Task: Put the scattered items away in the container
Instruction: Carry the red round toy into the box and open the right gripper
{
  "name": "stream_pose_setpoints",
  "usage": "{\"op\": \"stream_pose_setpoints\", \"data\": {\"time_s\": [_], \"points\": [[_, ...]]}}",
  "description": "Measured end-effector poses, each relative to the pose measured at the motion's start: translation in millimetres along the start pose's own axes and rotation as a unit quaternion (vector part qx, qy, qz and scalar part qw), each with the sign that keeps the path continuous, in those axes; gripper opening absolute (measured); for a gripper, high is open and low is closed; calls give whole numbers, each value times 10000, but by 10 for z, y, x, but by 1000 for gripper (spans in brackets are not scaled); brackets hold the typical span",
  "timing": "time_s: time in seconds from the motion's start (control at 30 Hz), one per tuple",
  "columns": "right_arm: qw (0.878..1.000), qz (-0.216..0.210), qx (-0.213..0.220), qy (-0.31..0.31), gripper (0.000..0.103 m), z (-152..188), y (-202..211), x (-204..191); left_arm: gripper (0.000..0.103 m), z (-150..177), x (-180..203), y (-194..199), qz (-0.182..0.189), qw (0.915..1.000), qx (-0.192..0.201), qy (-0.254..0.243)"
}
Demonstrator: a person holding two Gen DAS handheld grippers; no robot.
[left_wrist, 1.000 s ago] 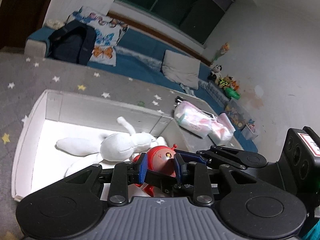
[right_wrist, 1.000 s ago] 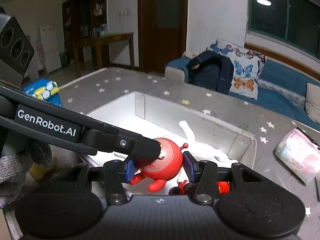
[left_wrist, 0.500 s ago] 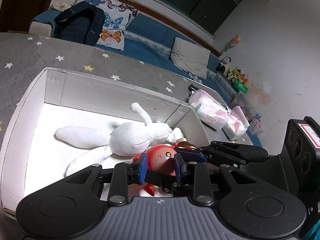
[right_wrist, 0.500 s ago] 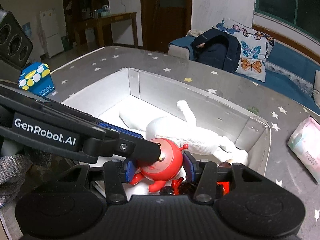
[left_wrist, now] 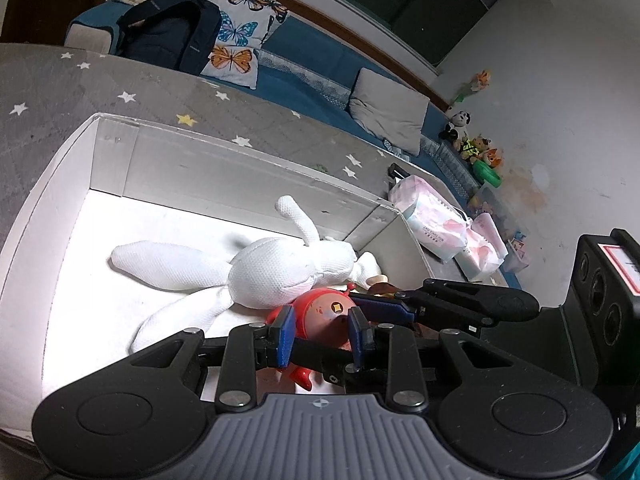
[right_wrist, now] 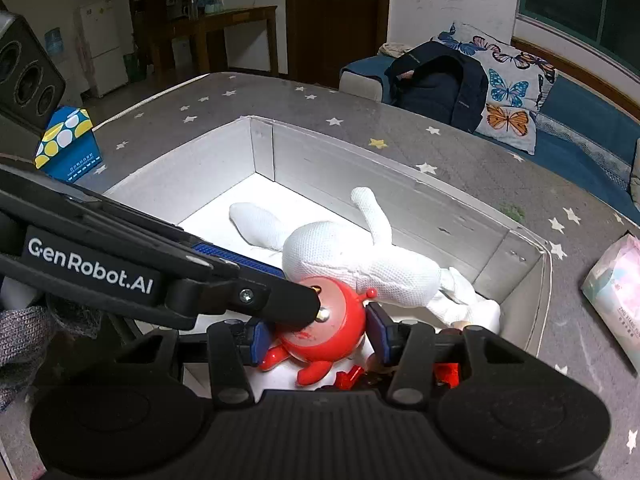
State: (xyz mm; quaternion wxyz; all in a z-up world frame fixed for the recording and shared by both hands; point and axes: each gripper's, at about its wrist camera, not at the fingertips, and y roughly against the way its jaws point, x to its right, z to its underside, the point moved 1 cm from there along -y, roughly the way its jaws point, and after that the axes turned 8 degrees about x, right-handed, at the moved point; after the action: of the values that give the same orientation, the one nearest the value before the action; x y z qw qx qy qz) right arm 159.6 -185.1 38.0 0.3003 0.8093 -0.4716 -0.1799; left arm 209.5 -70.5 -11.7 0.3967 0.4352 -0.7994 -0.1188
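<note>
While pinched from two directions at once, sits low inside the near end of the white box [left_wrist: 224,148], close against the white plush rabbit [left_wrist: 280,276]. Meaning the red round toy [left_wrist: 325,314].

Left gripper [left_wrist: 321,334]: narrowly parted, blue pads [left_wrist: 286,334] lying against the toy's two flanks, toy gripped between them. Right gripper [right_wrist: 320,334]: parted wider, clamped on the same toy crosswise, one pad plainly against its right side, the other half hidden behind the left gripper's finger. Cannot tell whether the toy's feet touch the box floor.

Edges: far wall of the box upright and just behind the rabbit's raised ear. Right-hand wall near the rabbit's legs. Left-hand wall well apart from both grippers. Near rim hidden under the gripper bodies.

Open room: bare white floor across the whole left half of the box, beyond the rabbit's long ear. Tight on the right, with small red and dark toys [right_wrist: 444,370] crowded into the near right corner, just beside the right gripper's fingers.

Outside the box, on the grey starred mattress [left_wrist: 80,88]: pink tissue pack [left_wrist: 432,220] just past the right wall, blue and yellow carton [right_wrist: 68,144] off the left corner. Grey sleeve [right_wrist: 16,340] at the left margin of the right wrist view.
</note>
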Motion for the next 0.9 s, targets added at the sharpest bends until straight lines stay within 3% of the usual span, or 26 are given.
{"op": "stream_pose_setpoints", "data": {"time_s": [0.67,0.9], "points": [[9997,87,183,-132,55,19,97,-13,31,5,-2,64,-111,9999,49,-15],[9984,242,483,-156,71,29,282,-51,31,4,57,194,-93,9998,188,-64]]}}
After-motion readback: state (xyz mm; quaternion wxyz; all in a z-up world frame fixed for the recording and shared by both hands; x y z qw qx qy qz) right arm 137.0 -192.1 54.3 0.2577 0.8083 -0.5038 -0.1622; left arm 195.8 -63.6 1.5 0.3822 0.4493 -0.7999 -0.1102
